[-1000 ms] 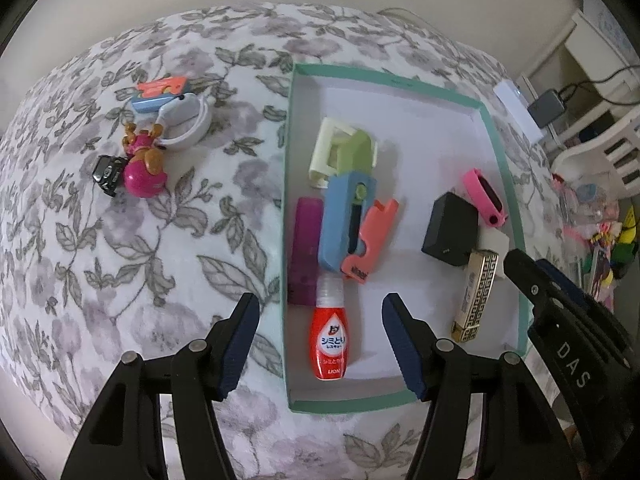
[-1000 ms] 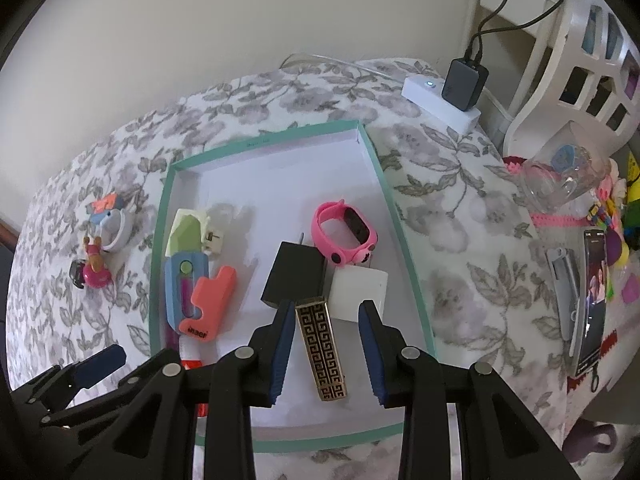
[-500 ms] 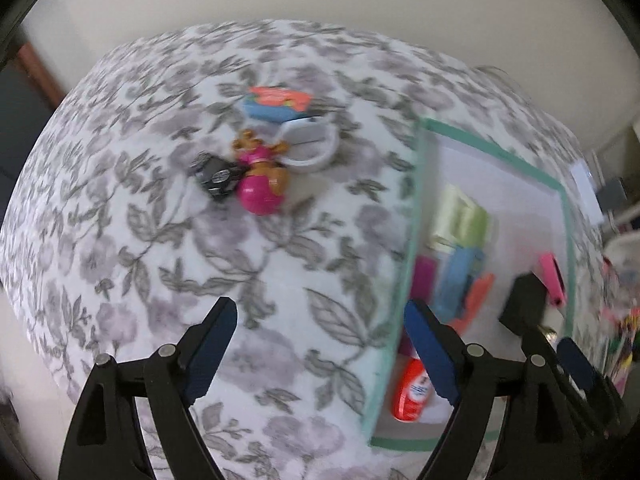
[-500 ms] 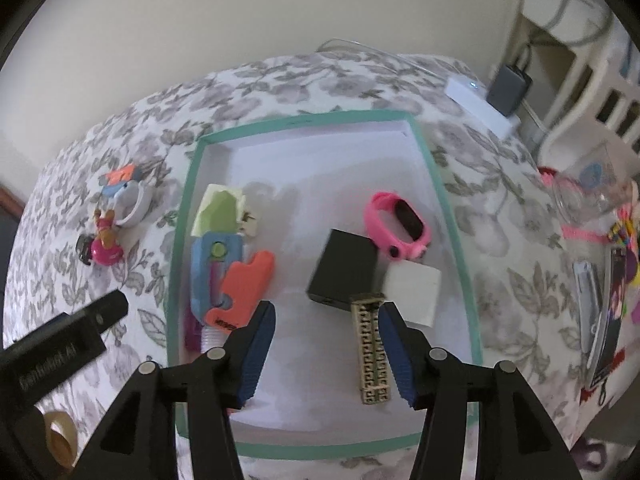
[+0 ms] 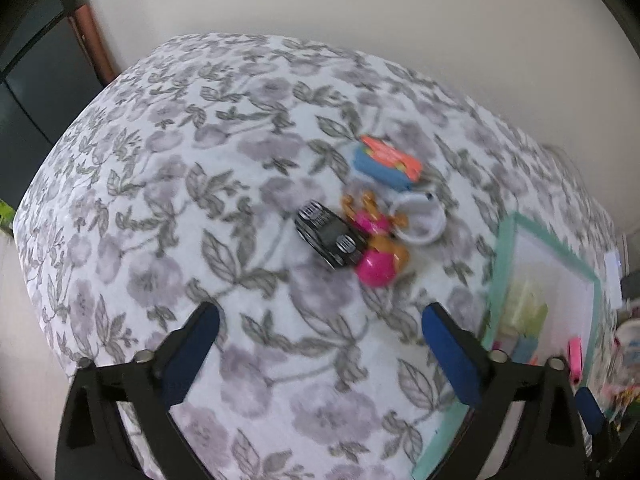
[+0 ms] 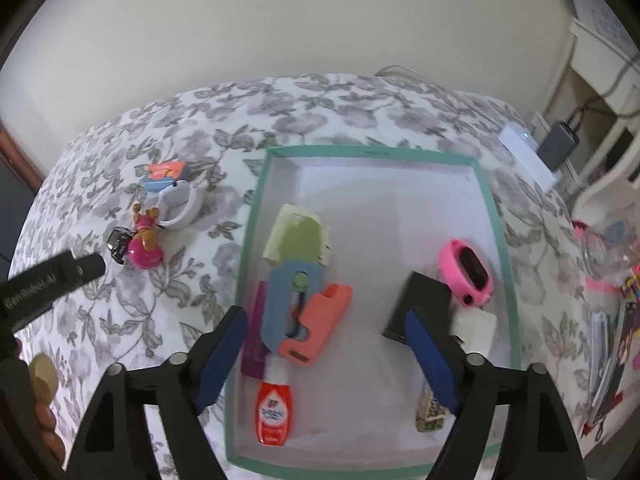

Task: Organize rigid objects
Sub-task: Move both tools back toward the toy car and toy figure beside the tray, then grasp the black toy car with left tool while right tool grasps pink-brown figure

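My left gripper point(image 5: 320, 320) hangs over the floral cloth with its jaws opening wide and nothing between them. Just beyond it lie a black toy car point(image 5: 330, 240), a pink figure toy point(image 5: 376, 256), a white ring point(image 5: 420, 218) and a blue-and-orange piece point(image 5: 386, 164). My right gripper point(image 6: 324, 320) is above the green-rimmed tray point(image 6: 372, 151), jaws opening and gripping nothing. In the tray lie a red bottle point(image 6: 274, 412), a blue holder point(image 6: 294, 304), a coral piece point(image 6: 320, 324), a black cube point(image 6: 420, 304), a pink watch point(image 6: 466, 276) and a gold patterned bar point(image 6: 430, 416).
The tray's corner point(image 5: 496, 280) sits right of the left gripper. A white box with a charger point(image 6: 528, 148) lies at the cloth's far right edge. Small clutter point(image 6: 612, 320) crowds the right side. A wall stands behind.
The left gripper swung left from the tray to the cloth near the toys, jaws widening; the red bottle stayed in the tray. The right gripper opened off the gold bar and shifted left.
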`<state>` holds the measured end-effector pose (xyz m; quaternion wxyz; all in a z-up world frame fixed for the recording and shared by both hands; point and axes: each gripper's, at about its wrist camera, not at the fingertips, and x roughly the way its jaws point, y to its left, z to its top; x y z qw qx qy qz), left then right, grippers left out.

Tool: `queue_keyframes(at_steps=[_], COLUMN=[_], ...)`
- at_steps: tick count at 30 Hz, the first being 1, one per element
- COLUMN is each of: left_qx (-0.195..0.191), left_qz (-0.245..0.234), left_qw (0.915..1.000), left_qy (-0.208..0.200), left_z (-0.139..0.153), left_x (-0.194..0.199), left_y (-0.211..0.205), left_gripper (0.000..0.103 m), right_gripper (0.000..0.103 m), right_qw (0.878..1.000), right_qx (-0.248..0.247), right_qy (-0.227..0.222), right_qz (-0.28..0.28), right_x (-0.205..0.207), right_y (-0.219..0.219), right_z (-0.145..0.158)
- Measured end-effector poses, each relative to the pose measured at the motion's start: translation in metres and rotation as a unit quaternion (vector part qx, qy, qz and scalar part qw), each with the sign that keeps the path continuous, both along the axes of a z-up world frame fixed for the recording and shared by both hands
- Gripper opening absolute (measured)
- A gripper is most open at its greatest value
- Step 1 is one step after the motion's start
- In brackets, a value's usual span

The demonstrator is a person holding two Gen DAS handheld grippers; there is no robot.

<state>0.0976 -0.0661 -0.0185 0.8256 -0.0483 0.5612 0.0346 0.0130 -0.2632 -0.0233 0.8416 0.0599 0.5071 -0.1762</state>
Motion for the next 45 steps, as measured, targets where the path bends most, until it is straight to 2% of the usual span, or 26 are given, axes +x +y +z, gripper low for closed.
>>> queue_keyframes(at_steps=[3, 7, 13, 18, 31, 37, 45], left_qx=[-0.027, -0.054, -0.058, -0.075, -0.047, -0.035, -0.012], left_qz=[0.020, 0.049, 0.045, 0.037, -0.001, -0.024, -0.022], left_qw=[0.9994, 0.9973, 0.9973, 0.9964, 0.9986, 0.9983, 0.9986], left_qy=[-0.005, -0.006, 0.000, 0.003, 0.024, 0.039, 0.046], left_z=[0.002, -0.001, -0.013, -0.017, -0.052, -0.066, -0.073], left_x=[0.007, 0.019, 0.038, 0.053, 0.092, 0.090, 0.077], left_y=[0.020, 0.049, 0.068, 0.075, 0.043, 0.031, 0.042], left_gripper=[0.101, 0.101, 0.101, 0.101, 0.101, 0.101, 0.101], right_gripper=[0.097, 0.098, 0.098, 0.098, 0.098, 0.098, 0.098], right_qw=[1.000, 1.000, 0.998, 0.997, 0.998, 0.998, 0.998], right_qx=[-0.009, 0.004, 0.009, 0.024, 0.023, 0.030, 0.033], right_qy=[-0.003, -0.015, -0.022, -0.019, -0.001, -0.001, 0.000], right_qz=[0.011, 0.023, 0.052, 0.070, 0.065, 0.055, 0.051], right_x=[0.010, 0.027, 0.059, 0.088, 0.123, 0.122, 0.120], right_y=[0.007, 0.015, 0.037, 0.056, 0.052, 0.042, 0.039], right_z=[0.002, 0.005, 0.001, -0.014, -0.049, -0.053, -0.053])
